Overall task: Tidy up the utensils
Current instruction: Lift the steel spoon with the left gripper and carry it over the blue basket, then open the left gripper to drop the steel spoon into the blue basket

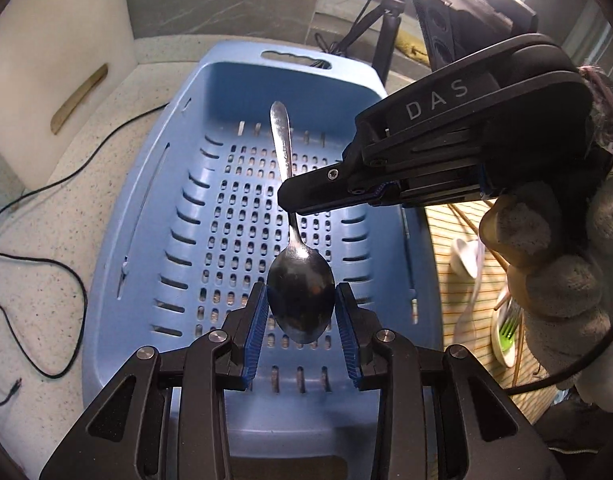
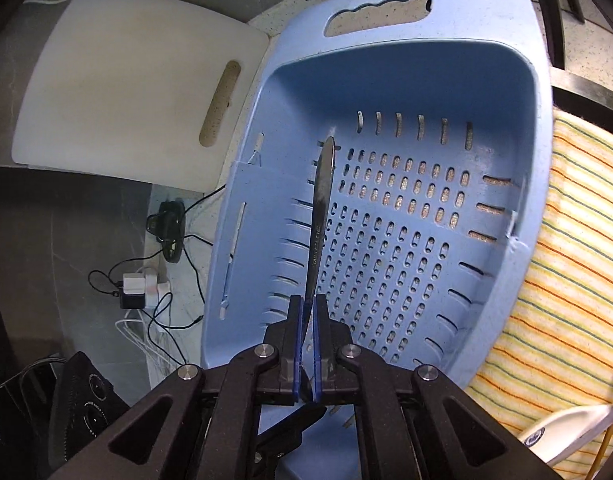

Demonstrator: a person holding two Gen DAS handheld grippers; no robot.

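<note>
A metal spoon (image 1: 300, 300) hangs over the blue perforated basket (image 1: 158, 216), bowl toward the left wrist camera. My right gripper (image 1: 286, 204) comes in from the right and is shut on the spoon's neck. In the right wrist view the right gripper (image 2: 308, 312) pinches the spoon handle (image 2: 320, 208), which points away over the basket (image 2: 506, 92). My left gripper (image 1: 300, 296) has its blue pads on either side of the spoon bowl, at or very near its edges; I cannot tell whether they press it.
A white cutting board (image 2: 126, 88) lies left of the basket. A striped cloth (image 2: 566, 260) on the right carries a white spoon, chopsticks and a green fork (image 1: 508, 324). Black cables (image 1: 46, 280) run over the speckled counter. A plug adapter (image 2: 138, 288) sits at lower left.
</note>
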